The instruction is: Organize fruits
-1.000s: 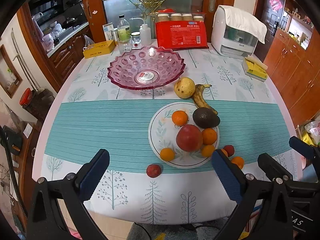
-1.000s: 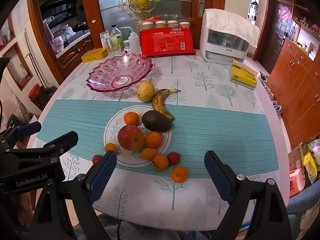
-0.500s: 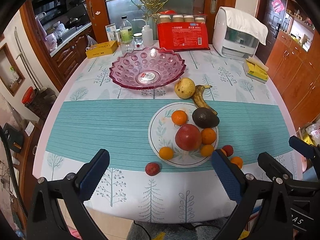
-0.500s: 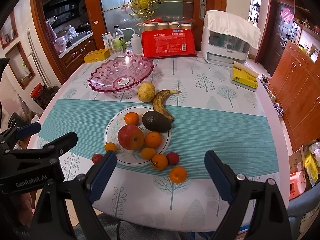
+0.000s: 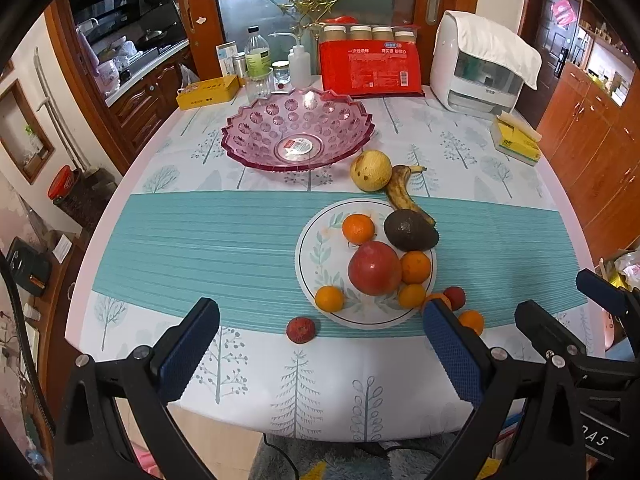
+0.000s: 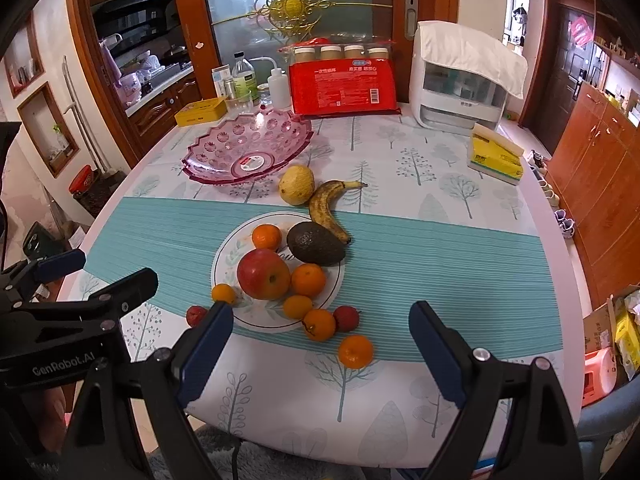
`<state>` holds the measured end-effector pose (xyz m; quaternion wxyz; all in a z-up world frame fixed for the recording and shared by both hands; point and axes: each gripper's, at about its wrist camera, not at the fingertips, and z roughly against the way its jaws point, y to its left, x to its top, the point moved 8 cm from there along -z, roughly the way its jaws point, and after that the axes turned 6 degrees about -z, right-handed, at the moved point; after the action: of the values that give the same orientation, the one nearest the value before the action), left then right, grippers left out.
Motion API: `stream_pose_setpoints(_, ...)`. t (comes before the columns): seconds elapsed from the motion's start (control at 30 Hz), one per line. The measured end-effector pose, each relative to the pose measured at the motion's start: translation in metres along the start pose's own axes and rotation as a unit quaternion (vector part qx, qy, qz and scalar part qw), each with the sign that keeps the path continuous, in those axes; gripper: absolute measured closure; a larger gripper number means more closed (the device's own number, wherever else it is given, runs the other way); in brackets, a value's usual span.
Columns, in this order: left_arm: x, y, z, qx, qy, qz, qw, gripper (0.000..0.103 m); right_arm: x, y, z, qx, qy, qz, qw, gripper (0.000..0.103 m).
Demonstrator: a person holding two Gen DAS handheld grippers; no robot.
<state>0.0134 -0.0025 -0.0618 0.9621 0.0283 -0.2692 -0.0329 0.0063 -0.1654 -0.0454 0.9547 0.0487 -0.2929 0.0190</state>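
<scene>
A white plate (image 5: 316, 248) (image 6: 228, 254) holds a red apple (image 5: 374, 267) (image 6: 263, 274), a dark avocado (image 5: 410, 230) (image 6: 315, 243) and several small oranges. A banana (image 5: 402, 192) (image 6: 328, 208) and a yellow pear (image 5: 371, 170) (image 6: 296, 184) lie behind it. Red lychees (image 5: 301, 330) (image 6: 346, 318) and loose oranges (image 6: 355, 351) lie in front of the plate. An empty pink glass bowl (image 5: 298, 134) (image 6: 248, 150) stands at the back. My left gripper (image 5: 320, 354) and right gripper (image 6: 320, 354) are both open and empty, above the table's near edge.
At the back stand a red packet (image 5: 370, 68), bottles (image 5: 256, 58), a yellow tin (image 5: 208, 92) and a white appliance (image 5: 480, 64). A yellow tissue pack (image 5: 516, 140) lies at the right. The round table's edge (image 5: 320, 436) is just below the grippers.
Both grippers have drawn back and risen slightly, so the table looks a little farther away. Nothing on the table has moved. Both jaws stay open.
</scene>
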Motion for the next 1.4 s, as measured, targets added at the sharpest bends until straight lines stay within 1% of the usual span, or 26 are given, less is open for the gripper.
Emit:
stream_pose_setpoints(0.13,-0.003,-0.003,-0.002,0.009,0.009,-0.002,0.9999,0.003,-0.001,-0.002,-0.003,0.007,0.002,0.002,1.000,0.013)
stream_pose_setpoints(0.27,-0.006,-0.004,0.000,0.009,0.011,0.001,0.9999,0.003,-0.002,-0.004,-0.002,0.016,0.001,0.002,1.000,0.013)
stream_pose_setpoints(0.47,-0.010,-0.006,0.000,0.000,0.012,0.007,0.9999,0.003,-0.003,-0.005,0.000,0.018,-0.001,0.004,1.000,0.013)
stream_pose_setpoints(0.57,-0.010,-0.006,-0.003,-0.011,0.013,0.011,0.9998,0.002,-0.003,-0.005,0.000,0.019,-0.003,0.003,1.000,0.013)
stream_pose_setpoints(0.7,-0.009,-0.004,-0.007,-0.015,0.012,0.006,0.9998,0.002,-0.003,-0.004,-0.002,0.020,-0.001,0.002,1.000,0.013)
stream_pose_setpoints(0.83,-0.008,0.000,-0.014,-0.022,0.016,0.006,0.9996,0.002,-0.001,-0.002,-0.012,0.019,0.010,-0.003,1.000,0.013)
stream_pose_setpoints(0.93,-0.003,0.003,-0.022,-0.025,0.027,-0.006,0.9993,0.002,0.003,-0.001,-0.020,0.018,0.015,-0.007,1.000,0.013)
stream_pose_setpoints(0.97,0.000,0.004,-0.026,-0.023,0.029,-0.014,0.9992,0.002,0.005,-0.001,-0.023,0.016,0.015,-0.009,1.000,0.013)
stream_pose_setpoints(1.13,0.021,0.007,-0.035,-0.012,0.019,-0.034,0.9992,0.002,0.021,-0.001,-0.039,0.009,0.014,-0.014,1.000,0.013)
stream_pose_setpoints(1.27,0.048,0.010,-0.049,-0.006,0.011,-0.051,0.9986,0.002,0.041,-0.004,-0.053,0.004,0.009,-0.017,1.000,0.013)
stream_pose_setpoints(1.4,0.079,0.010,-0.070,-0.011,0.004,-0.068,0.9976,0.002,0.065,-0.010,-0.071,-0.017,0.000,-0.011,1.000,0.013)
